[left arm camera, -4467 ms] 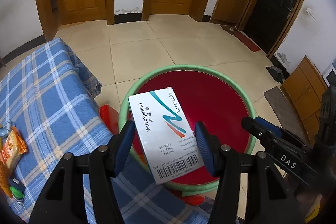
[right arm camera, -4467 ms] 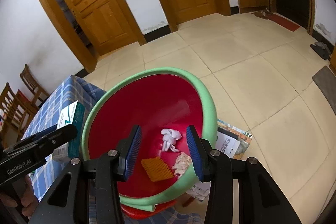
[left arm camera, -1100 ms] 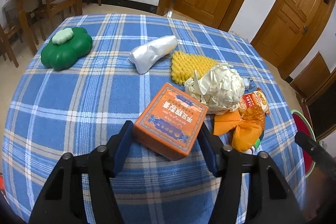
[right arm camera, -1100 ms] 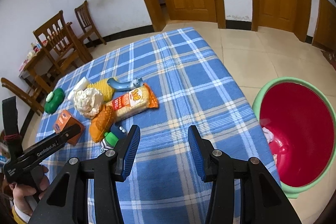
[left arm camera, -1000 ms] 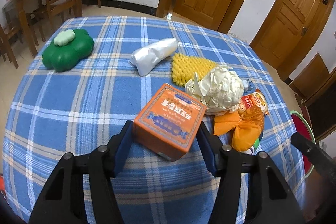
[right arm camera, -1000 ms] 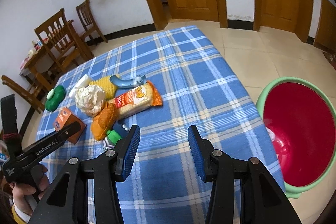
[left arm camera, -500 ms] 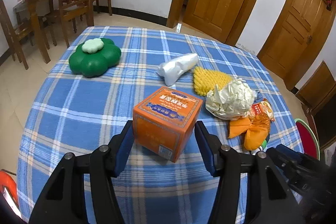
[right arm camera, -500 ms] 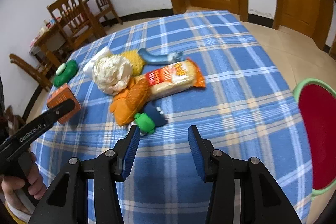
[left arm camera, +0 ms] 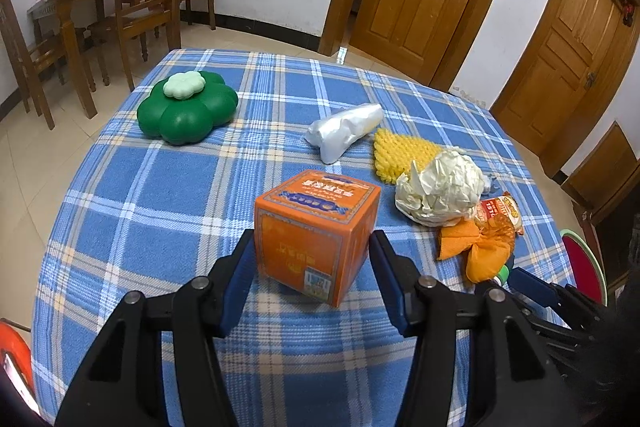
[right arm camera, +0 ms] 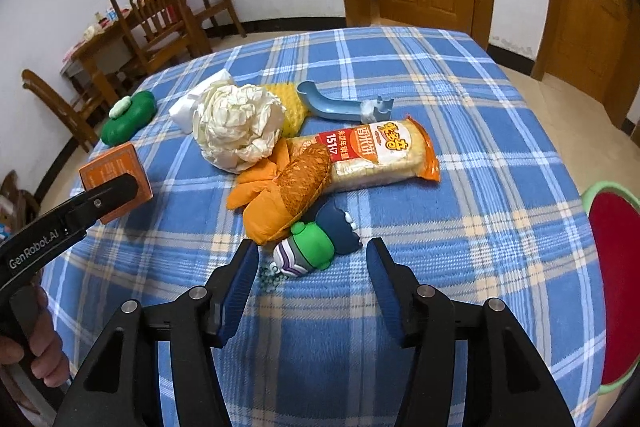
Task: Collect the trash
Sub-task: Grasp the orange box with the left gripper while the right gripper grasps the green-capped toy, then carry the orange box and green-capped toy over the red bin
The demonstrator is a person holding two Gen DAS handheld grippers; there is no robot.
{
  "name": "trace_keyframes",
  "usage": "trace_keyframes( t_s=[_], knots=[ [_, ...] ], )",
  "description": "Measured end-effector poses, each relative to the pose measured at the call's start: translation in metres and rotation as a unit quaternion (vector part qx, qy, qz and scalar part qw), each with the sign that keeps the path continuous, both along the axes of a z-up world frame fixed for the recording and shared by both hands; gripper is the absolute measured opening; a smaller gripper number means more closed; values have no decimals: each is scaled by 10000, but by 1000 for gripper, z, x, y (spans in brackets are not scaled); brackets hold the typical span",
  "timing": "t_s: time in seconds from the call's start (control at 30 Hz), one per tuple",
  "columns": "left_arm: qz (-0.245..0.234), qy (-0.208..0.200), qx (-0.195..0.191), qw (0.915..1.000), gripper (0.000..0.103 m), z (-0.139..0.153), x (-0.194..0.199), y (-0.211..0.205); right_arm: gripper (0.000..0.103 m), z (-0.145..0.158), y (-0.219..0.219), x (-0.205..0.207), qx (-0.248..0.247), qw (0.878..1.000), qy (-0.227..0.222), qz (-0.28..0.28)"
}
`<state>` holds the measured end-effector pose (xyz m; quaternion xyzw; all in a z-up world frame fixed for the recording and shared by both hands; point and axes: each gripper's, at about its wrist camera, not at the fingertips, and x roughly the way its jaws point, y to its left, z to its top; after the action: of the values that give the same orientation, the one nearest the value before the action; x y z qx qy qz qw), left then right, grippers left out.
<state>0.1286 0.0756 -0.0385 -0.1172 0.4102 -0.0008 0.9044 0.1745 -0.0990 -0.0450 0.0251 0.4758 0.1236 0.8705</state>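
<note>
An orange cardboard box (left arm camera: 316, 227) stands on the blue checked tablecloth (left arm camera: 160, 195). My left gripper (left arm camera: 312, 247) is shut on it, a pad on each side. In the right wrist view the same box (right arm camera: 112, 167) sits under the left gripper's finger (right arm camera: 100, 199). My right gripper (right arm camera: 310, 251) hangs just above the cloth with its jaws opening. A green and navy toy (right arm camera: 316, 247) lies between its fingertips, untouched. Behind the toy lie an orange net bag (right arm camera: 288, 187), a rice cracker packet (right arm camera: 380, 151) and a crumpled paper ball (right arm camera: 236, 123).
A red basin with a green rim (right arm camera: 592, 195) stands on the floor off the table's right edge. Farther back on the cloth are a yellow foam net (left arm camera: 400, 151), a white plastic bag (left arm camera: 344, 131), a blue plastic piece (right arm camera: 340, 107) and a green flower-shaped box (left arm camera: 184, 111). Wooden chairs stand behind.
My right gripper came down and closer to the trash pile, and its jaws widened. The left view dropped lower, so the orange box now shows its front face.
</note>
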Motion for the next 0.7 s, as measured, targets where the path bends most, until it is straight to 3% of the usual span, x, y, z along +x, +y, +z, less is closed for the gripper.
trace_keyframes(
  t_s=[0.17, 0.23, 0.47, 0.6, 0.7],
  knots=[
    [-9, -4, -6, 10000, 56, 2, -2, -1, 45, -1, 1, -1, -112, 9999, -75, 70],
    [-16, -20, -1, 10000, 56, 5, -4, -2, 31, 0, -1, -2, -10, 10000, -33, 89],
    [-84, -126, 17, 9999, 56, 16, -11, -10, 19, 2, -6, -11, 76, 9998, -27, 157],
    [-100, -156, 27, 9998, 56, 20, -15, -14, 20, 4, -11, -14, 160, 9998, -39, 103],
    [-89, -159, 18, 9998, 56, 20, -17, -15, 30, 6, -15, -15, 226, 9997, -4, 24]
  ],
)
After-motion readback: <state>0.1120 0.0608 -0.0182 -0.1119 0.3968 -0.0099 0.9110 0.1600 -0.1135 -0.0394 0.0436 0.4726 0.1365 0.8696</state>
